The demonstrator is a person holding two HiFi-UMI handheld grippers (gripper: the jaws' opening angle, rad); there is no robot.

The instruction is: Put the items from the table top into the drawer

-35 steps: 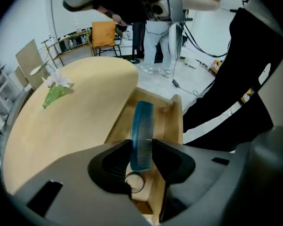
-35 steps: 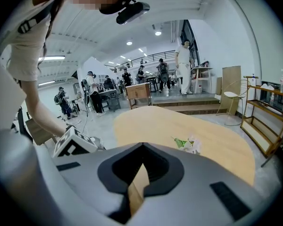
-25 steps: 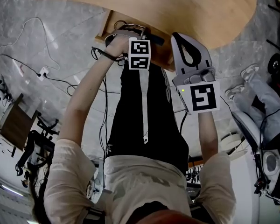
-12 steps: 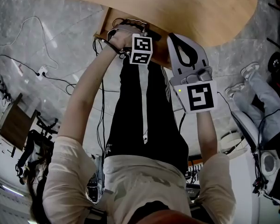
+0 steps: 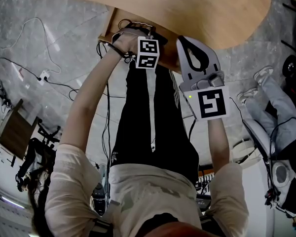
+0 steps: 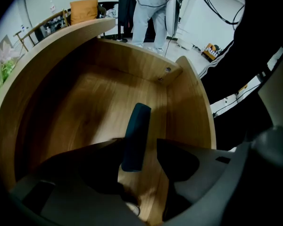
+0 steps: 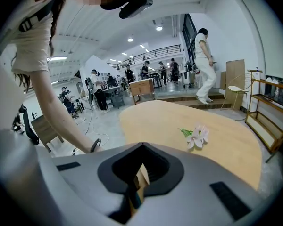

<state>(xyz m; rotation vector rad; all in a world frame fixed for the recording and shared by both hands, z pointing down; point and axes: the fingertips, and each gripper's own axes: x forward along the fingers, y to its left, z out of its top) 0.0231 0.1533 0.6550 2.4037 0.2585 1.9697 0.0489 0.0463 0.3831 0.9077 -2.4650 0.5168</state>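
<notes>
Left gripper view looks down into the open wooden drawer [image 6: 85,102], where the dark teal plastic comb [image 6: 136,133] lies on its floor between the jaws of my left gripper [image 6: 137,147], long axis running straight away from them. Those jaws have just been opening and stand apart, neither pressing the comb. My right gripper [image 7: 141,147], jaws together and empty, is the farther one, so I judge the left need only lift clear.

I see a grey marble floor [image 5: 54,43] below me, with a white power strip [image 5: 45,76] and loose cables [image 5: 19,33] lying on it. A wooden chair [image 5: 15,130] stands further left. In the right gripper view, a person in white [image 7: 205,65] is on the steps beside an open shelf rack [image 7: 271,112]. Other people [image 7: 99,91] stand around desks behind.
</notes>
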